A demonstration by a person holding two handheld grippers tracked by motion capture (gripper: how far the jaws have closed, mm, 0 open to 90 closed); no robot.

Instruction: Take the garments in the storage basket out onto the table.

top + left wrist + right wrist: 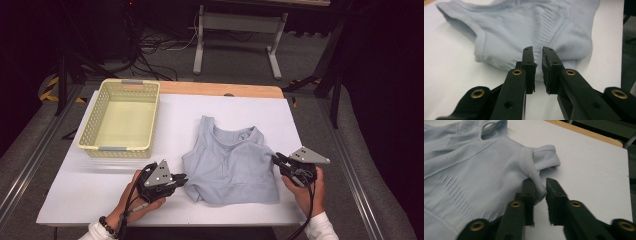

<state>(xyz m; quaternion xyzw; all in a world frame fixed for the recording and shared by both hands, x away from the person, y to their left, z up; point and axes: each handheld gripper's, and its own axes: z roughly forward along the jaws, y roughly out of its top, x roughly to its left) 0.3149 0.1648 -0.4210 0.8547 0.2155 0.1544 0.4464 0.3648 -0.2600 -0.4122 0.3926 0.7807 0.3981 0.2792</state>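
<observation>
From the high view, a pale blue ribbed tank top (231, 165) lay flat on the white surface (100, 195), with a yellow perforated basket (121, 118) standing well apart at the far left. The left tool (183, 179) sat at the garment's lower left corner and the right tool (276, 159) at its right edge, near the armhole. In the left gripper view, the left tool (537, 53) had its jaws nearly together with a narrow gap, the hem of the tank top (524, 27) just beyond the tips; nothing looked pinched, so I judged it released. In the right gripper view, the right tool (539, 184) stood slightly apart around the thick ribbed armhole binding of the tank top (469, 170), the cloth between the jaws but not visibly squeezed. The fabric looked light, limp and stretchy, likely to sag and fold when lifted. The doubled hem and armhole bands seemed the firmest places to pinch.
</observation>
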